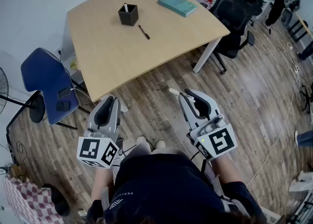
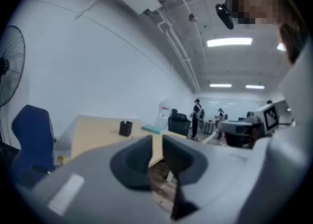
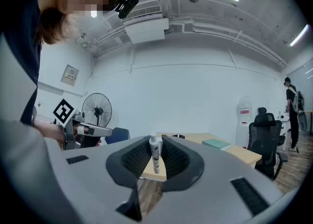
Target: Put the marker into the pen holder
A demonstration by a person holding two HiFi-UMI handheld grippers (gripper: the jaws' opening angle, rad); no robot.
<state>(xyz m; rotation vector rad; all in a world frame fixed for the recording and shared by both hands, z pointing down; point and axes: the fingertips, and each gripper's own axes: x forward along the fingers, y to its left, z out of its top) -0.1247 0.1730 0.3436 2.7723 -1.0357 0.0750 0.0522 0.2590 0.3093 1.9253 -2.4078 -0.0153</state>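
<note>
The right hand-held gripper (image 3: 155,141) clamps the white marker (image 3: 155,155) upright, well away from the pen holder (image 1: 128,15) on the counter (image 1: 117,56). The left hand-held gripper (image 2: 156,155) is narrowly parted and empty.

Open office: desk (image 1: 161,47), swivel chair (image 1: 234,8), ceiling strip lights (image 2: 229,42).

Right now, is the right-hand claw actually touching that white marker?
Touching. The right gripper view shows the white marker standing upright between the jaws of the right gripper, with both pads pressed against its sides.

Grey tongs (image 1: 113,99) (image 1: 183,94) bear black-white marker cubes (image 1: 98,152)
</note>
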